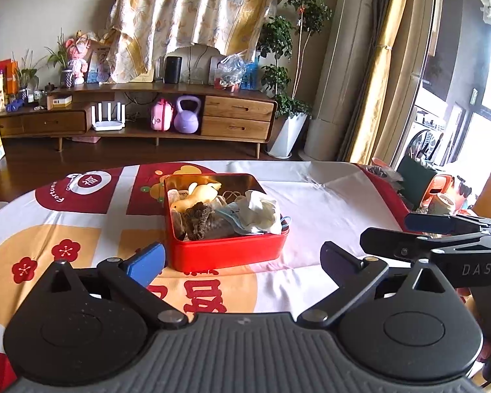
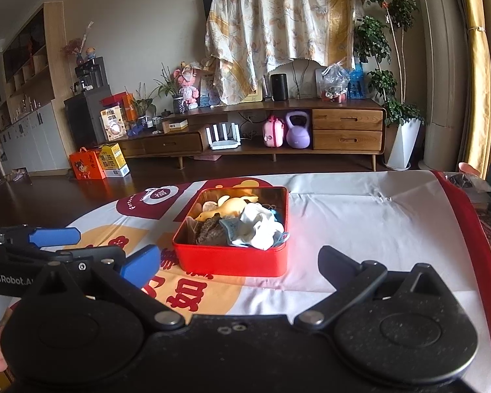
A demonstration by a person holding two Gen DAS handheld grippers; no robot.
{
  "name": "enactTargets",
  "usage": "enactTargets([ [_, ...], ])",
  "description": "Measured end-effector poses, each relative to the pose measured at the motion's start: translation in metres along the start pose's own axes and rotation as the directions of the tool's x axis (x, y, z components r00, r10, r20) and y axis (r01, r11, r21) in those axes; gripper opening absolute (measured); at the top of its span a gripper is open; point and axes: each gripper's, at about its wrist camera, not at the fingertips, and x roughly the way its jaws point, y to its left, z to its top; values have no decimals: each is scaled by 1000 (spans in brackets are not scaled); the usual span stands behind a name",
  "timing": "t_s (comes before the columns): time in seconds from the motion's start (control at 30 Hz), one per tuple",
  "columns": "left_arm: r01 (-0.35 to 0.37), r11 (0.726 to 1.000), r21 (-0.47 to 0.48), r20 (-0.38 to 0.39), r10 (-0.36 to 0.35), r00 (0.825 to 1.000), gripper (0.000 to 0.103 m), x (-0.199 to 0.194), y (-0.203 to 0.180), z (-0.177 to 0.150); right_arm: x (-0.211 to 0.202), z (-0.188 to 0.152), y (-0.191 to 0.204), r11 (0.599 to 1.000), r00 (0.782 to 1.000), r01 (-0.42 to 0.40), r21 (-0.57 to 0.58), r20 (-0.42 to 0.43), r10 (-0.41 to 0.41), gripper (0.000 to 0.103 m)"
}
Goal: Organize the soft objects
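A red square tin (image 1: 226,252) stands on the table just beyond both grippers; it also shows in the right wrist view (image 2: 232,262). It holds several soft things: a yellow plush toy (image 1: 198,196), a brown knitted piece (image 1: 198,219), a white cloth (image 1: 260,211) and a light blue face mask (image 1: 234,217). My left gripper (image 1: 245,258) is open and empty, just in front of the tin. My right gripper (image 2: 239,263) is open and empty, also in front of the tin. Each gripper shows at the side of the other's view.
The table carries a white, red and orange printed cloth (image 1: 327,203). Its right edge has red trim (image 2: 468,229). A wooden TV cabinet (image 1: 167,114) with drawers stands across the floor, with potted plants (image 1: 288,65) and curtains to the right.
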Motion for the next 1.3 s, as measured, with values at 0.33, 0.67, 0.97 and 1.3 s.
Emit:
enactTargets([
  [0.33,-25,1000,16,13,25,1000,102,-19,-2,-13,-11,-11,9,1000,1000,-18,-15,11,19,103],
  [0.67,-25,999,30,20,24,1000,102,-29,-6,-17,-15,-21,7,1000,1000,-25,12,-3,25,103],
  [0.97,-25,999,34,16,25,1000,102,-33,-8,-21,-17,-24,6,1000,1000,-24,16,-6,24,103],
  [1.3,-32,999,33,14,32,999,102,-35,-9,-22,-17,-27,7,999,1000,-28,17,-8,28,103],
])
